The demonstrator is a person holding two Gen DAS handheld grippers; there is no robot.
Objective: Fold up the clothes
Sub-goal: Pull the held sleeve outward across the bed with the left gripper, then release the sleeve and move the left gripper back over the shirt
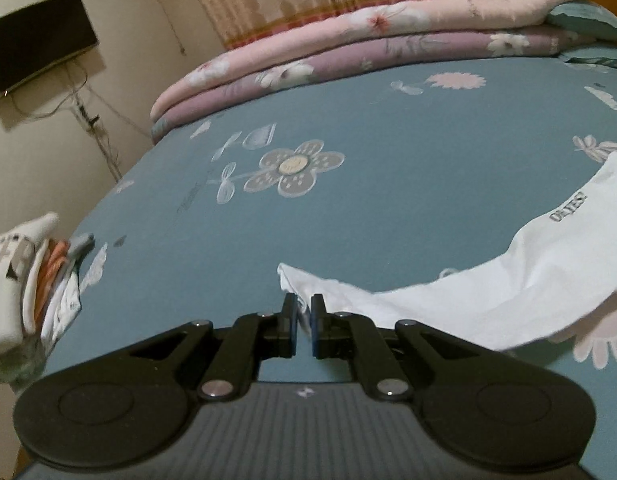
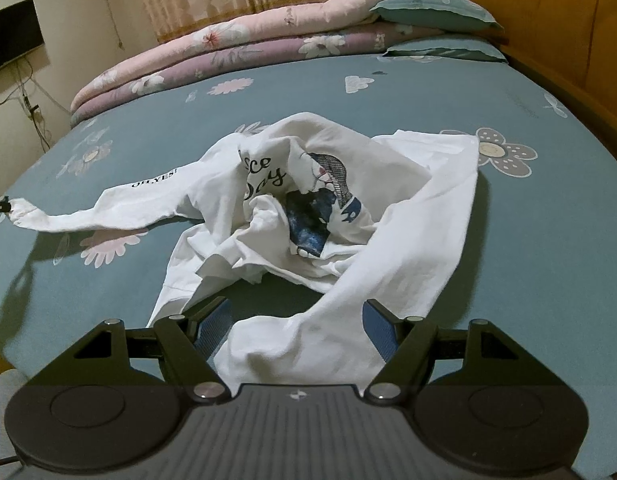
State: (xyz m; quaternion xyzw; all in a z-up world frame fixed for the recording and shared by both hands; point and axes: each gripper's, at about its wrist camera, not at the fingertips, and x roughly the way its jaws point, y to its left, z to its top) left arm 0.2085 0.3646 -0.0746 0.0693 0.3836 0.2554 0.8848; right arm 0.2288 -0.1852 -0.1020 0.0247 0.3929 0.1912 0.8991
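My claws [image 1: 303, 312] [image 2: 294, 320] are black, blue-padded, silver-riveted, grey ribbed housing; perhaps a cable at seven o'clock.

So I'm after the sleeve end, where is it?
The sleeve cuff is pinched in the left gripper, low centre in the left wrist view, above the blue bedsheet.

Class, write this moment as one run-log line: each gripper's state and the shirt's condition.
left gripper: shut on sleeve cuff | right gripper: open, cloth between fingers | white shirt: crumpled, unfolded on bed
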